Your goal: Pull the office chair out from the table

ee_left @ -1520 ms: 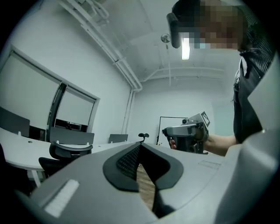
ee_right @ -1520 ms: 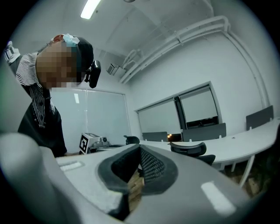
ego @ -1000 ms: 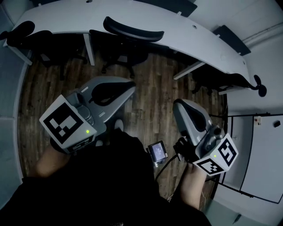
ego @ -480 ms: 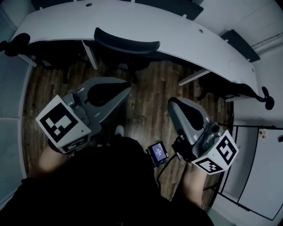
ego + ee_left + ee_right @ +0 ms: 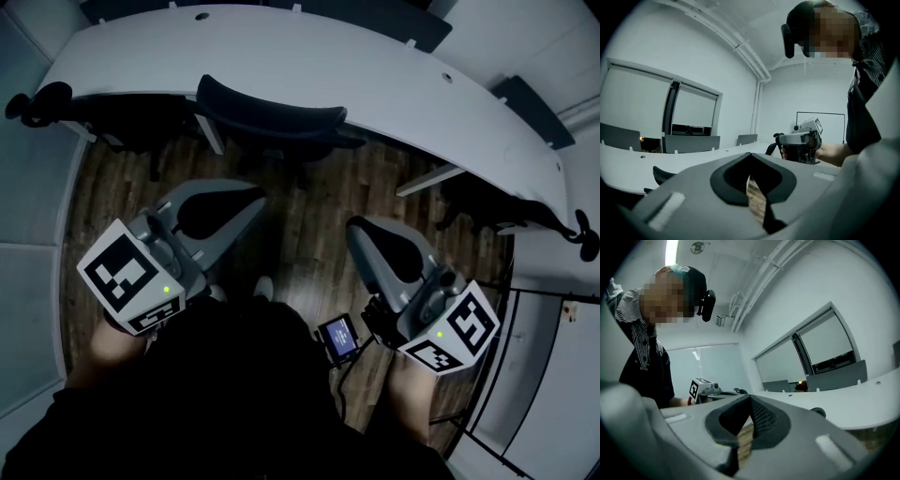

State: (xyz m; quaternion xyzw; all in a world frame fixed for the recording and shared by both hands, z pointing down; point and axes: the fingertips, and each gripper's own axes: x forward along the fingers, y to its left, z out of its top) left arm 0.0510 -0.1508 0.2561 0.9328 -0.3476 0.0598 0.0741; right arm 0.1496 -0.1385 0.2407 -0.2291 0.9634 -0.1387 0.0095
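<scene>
The black office chair [image 5: 267, 112] stands tucked against the curved white table [image 5: 309, 56], with its backrest facing me. My left gripper [image 5: 255, 192] hovers over the wood floor just short of the backrest, jaws shut and empty. My right gripper [image 5: 354, 230] is to the right and further back, also shut on nothing. In the left gripper view the shut jaws [image 5: 751, 157] point toward the table [image 5: 623, 164], with the chair's backrest [image 5: 663, 174] low at the left. The right gripper view shows its closed jaws [image 5: 750, 398] before the table [image 5: 848, 404].
Other black chairs sit under the table at the far left [image 5: 37, 98] and at the right [image 5: 506, 202]. A table leg [image 5: 427, 178] slants down at the right of the chair. A small device with a screen [image 5: 339, 335] hangs at my waist. Grey walls bound the floor on the left.
The table and the chair have come nearer in the head view. Both grippers have advanced toward the chair, still shut, and the left one now sits close below the backrest.
</scene>
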